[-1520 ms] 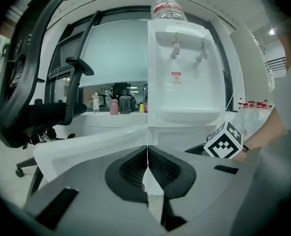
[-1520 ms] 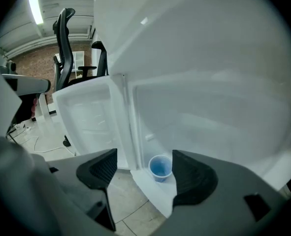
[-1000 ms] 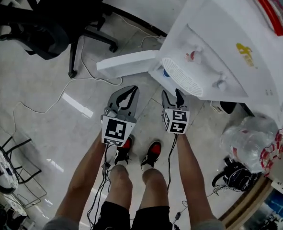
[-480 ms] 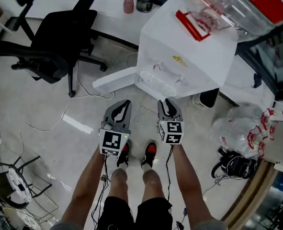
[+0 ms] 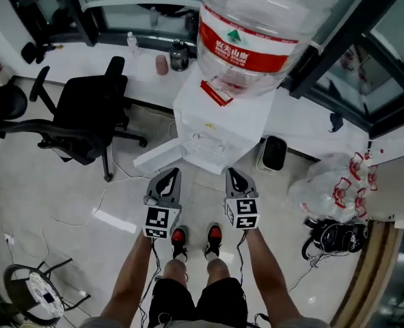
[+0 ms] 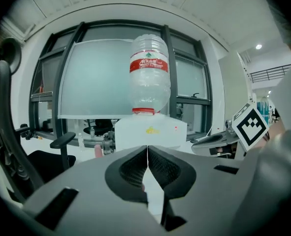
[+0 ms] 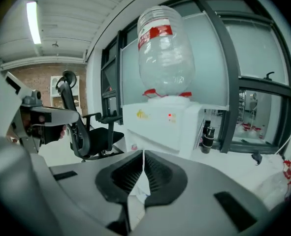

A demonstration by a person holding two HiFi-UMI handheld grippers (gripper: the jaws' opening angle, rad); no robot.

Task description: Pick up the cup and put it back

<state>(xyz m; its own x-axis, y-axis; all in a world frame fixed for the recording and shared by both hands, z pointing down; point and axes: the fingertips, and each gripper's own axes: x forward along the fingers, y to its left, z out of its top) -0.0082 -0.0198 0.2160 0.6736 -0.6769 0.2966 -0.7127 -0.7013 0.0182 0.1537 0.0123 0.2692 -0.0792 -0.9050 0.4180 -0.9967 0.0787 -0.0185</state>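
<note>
A pink cup (image 5: 162, 65) stands on the white desk (image 5: 113, 60) behind the water dispenser (image 5: 219, 125), next to a dark jar (image 5: 179, 55). The left gripper view catches the pink cup (image 6: 98, 152) low at the left of the dispenser. My left gripper (image 5: 172, 173) is shut and empty, held out in front of the dispenser and well short of the desk. My right gripper (image 5: 230, 172) is beside it; its jaws have just been closing and are shut with nothing between them. Both close views show the tips meeting, left gripper (image 6: 147, 147), right gripper (image 7: 143, 152).
A large water bottle (image 5: 263, 19) tops the dispenser, whose lower door (image 5: 154, 161) hangs open towards the left. A black office chair (image 5: 92, 118) stands at the left. A dark bin (image 5: 275, 153), a plastic bag (image 5: 328, 190) and a dark bundle (image 5: 328, 238) lie at the right.
Both grippers have risen from low by the dispenser's taps to higher up. The head view has tilted up, bringing in the bottle and desk. The right jaws have closed.
</note>
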